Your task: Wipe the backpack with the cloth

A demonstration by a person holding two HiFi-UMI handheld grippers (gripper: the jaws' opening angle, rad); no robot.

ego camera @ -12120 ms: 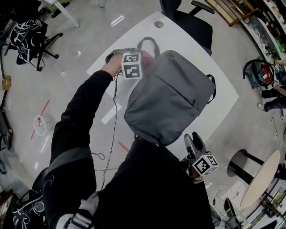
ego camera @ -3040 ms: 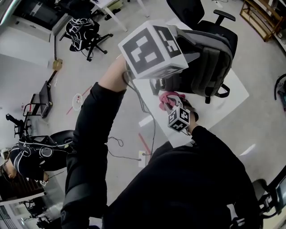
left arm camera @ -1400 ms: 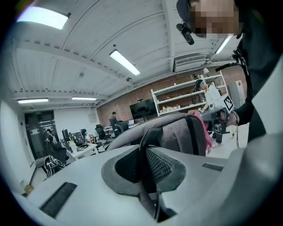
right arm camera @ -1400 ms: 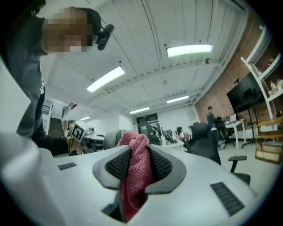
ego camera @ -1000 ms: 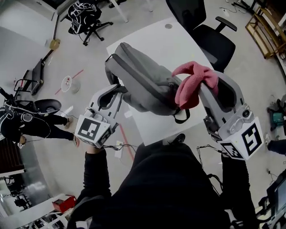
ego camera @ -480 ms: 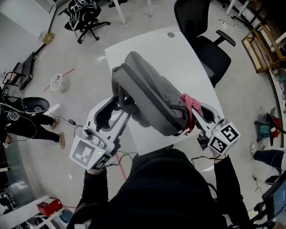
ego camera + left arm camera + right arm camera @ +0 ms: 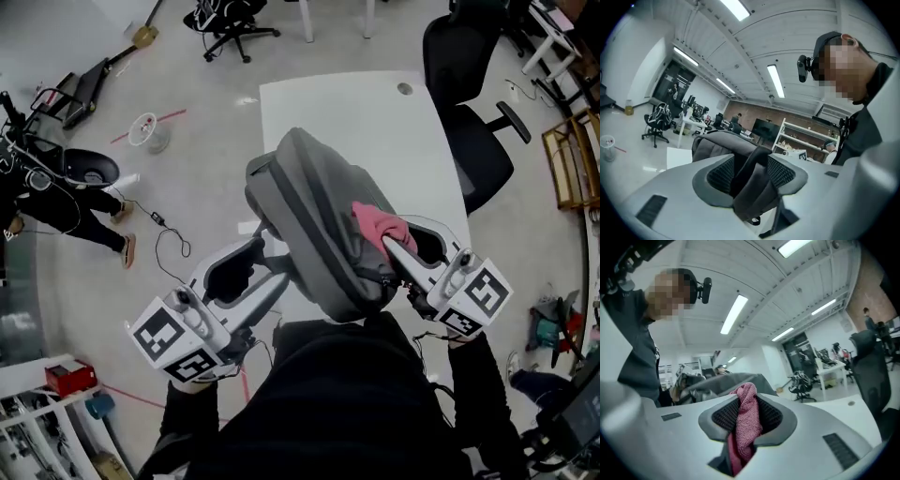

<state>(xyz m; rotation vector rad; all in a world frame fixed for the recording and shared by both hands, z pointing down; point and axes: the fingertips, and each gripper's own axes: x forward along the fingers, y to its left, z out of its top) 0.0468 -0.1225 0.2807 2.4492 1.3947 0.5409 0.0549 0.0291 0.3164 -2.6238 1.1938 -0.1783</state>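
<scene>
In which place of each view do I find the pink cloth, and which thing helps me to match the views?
Head view: the pink cloth is right of centre, against the grey backpack.
Left gripper view: not in it.
Right gripper view: low in the middle, pinched between the two jaws.
Shared landmark: the grey backpack, seen beyond the jaws in the left gripper view and behind the cloth in the right gripper view.

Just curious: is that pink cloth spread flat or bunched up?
Bunched up: the cloth is crumpled, pinched in the right tool.
</scene>
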